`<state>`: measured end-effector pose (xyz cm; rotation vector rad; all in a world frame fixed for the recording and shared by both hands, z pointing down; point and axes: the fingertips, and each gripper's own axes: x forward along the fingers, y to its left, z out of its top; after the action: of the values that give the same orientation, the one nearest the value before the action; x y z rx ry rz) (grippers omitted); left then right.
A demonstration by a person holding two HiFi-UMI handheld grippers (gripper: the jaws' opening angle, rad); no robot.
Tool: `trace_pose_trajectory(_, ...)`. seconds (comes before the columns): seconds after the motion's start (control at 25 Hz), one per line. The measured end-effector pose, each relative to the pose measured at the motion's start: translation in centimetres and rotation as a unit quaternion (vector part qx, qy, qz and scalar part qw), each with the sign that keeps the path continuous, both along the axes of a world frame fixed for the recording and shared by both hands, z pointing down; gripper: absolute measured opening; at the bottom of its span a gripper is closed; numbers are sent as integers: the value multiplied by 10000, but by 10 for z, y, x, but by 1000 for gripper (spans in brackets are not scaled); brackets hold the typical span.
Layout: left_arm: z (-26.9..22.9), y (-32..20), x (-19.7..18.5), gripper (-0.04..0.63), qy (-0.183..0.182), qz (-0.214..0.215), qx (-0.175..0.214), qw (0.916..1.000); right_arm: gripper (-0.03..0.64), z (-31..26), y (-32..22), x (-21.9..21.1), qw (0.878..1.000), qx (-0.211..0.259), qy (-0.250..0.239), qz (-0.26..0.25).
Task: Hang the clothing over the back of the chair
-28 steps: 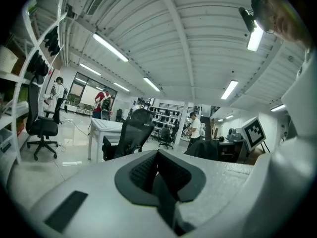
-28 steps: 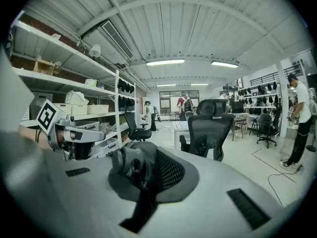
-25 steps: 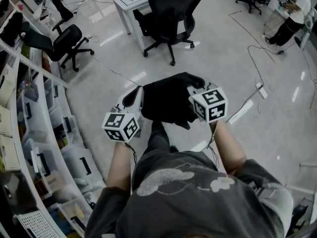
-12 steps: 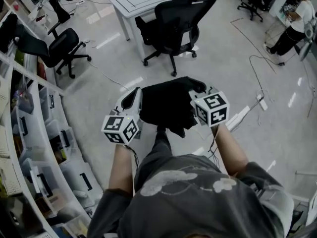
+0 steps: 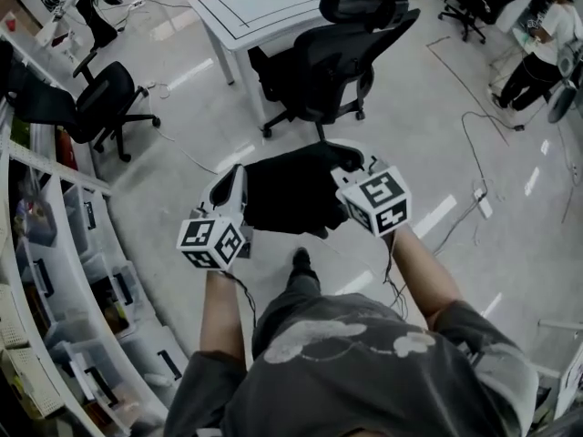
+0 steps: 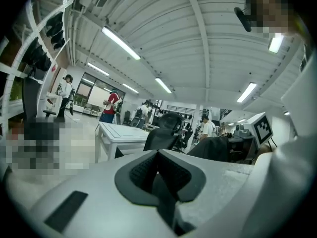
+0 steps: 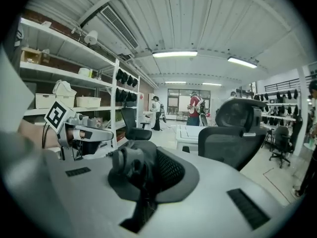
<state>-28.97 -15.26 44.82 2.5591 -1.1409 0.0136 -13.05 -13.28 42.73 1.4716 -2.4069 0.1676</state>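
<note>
Shelving (image 5: 36, 271) lines your left edge in the head view, and its tiers carry storage bins (image 5: 114, 294). A spare office chair (image 5: 105, 103), black, stands on the pale floor (image 5: 182, 144) near the far end of that shelving.

Your left gripper (image 5: 239, 176) is held out in front of your torso. Its jaws are closed. The left gripper view shows a dark strip of fabric pinched where the pads meet, so this tool grips one edge of the garment.

The clothing (image 5: 291, 194), a black garment, spans the gap between your two tools. It is bunched and hangs clear of the floor. It is in the air on your side of the chair and well apart from it, touching neither the backrest nor the headrest.

The chair (image 5: 342, 57), black mesh with a headrest (image 5: 364, 5), stands beyond the clothing, just beside a white table (image 5: 264, 7) that lies at the upper left of it.

Your right gripper (image 5: 351, 162) is level with the left one. Its jaws are also closed. The right gripper view shows a wad of dark fabric clamped at the pads, so this tool grips the opposite edge of the garment.

Further right, a cable (image 5: 469, 121) trails across the floor. A bystander (image 5: 537, 48) in a white top stands at the upper right corner.
</note>
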Motion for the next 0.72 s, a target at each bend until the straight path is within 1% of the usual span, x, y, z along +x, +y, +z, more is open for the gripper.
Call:
trace_pose_trajectory(0.16,-2,-54,-10,2,87,-82,-26,9999,-6,-12,-61,-16,9998,136,63,-120)
trace_pose_trajectory(0.36,-14,-106,-24,2,96,-147,79,9998,-6,-19,-121,-26,9998,200,67,-71)
trace_pose_trajectory(0.56,-22,-131,-39,2,124,-289,123,9994,-6,-34,-162,-35,9994,317,83,-98)
trace_pose_trajectory(0.72,-25,-139,-48,2,107,-411,157,9990,-6,-42,-180,-43,9991,383,9,-169)
